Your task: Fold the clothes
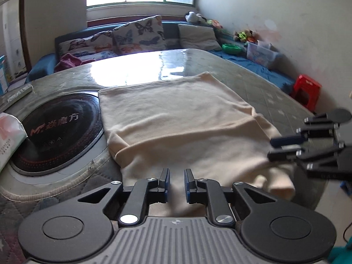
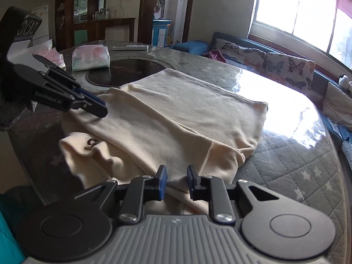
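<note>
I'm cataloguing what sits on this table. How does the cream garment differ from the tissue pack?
The cream garment is plain cloth, folded flat and spread over much of the table; the tissue pack is a small, puffy plastic-wrapped block with pink print. The garment lies nearest the grippers, its edge hanging off the near rim; the pack sits farther back, partly on the dark round cooktop. Both are soft, pale and rest untouched.

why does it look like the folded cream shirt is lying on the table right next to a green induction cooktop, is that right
Not quite: the induction cooktop is black, not green, as the left wrist view shows. The rest holds: the folded cream shirt lies on the table with its edge right beside the cooktop.
</note>
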Demonstrator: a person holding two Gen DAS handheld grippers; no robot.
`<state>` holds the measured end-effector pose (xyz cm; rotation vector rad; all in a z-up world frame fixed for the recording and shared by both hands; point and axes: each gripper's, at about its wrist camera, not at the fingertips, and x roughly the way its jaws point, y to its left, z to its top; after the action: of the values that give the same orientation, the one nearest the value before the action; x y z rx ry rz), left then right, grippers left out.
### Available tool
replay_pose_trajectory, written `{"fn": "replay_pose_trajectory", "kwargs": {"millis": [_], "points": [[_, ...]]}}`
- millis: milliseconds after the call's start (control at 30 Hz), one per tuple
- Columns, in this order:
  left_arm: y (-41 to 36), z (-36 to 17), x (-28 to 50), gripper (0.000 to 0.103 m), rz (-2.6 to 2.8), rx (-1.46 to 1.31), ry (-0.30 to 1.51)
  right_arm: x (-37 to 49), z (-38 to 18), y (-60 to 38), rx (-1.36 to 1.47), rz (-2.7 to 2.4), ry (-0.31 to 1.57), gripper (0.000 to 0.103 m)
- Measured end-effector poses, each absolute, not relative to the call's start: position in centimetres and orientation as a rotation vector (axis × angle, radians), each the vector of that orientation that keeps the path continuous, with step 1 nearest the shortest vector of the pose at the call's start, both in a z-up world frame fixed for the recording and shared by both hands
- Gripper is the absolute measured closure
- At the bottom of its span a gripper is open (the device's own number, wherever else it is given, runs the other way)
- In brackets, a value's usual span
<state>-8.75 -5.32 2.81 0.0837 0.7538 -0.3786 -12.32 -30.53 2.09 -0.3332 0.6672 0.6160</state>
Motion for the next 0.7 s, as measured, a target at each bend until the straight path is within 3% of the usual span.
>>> {"fn": "replay_pose_trajectory", "kwargs": {"millis": [100, 200, 467, 700], "points": [[-4.8, 3.3, -10.4, 0.085, -0.396, 0.150, 0.735, -12.7, 3.1, -31.4, -0.312, 0.623, 0.673, 0.083], [-4.7, 3.7, -12.5, 0.068, -0.405, 0.263, 0.693, -13.3, 3.9, -32.3, -0.324, 0.633, 0.691, 0.079], [-6.8, 2.0, -16.0, 0.067, -0.512, 0.500, 0.644, -15.1, 3.9, -33.0, -0.417, 0.637, 0.707, 0.066], [-8.8, 0.7, -15.7, 0.067, -0.592, 0.534, 0.600, -16.2, 3.6, -32.5, -0.482, 0.659, 0.707, 0.056]]}}
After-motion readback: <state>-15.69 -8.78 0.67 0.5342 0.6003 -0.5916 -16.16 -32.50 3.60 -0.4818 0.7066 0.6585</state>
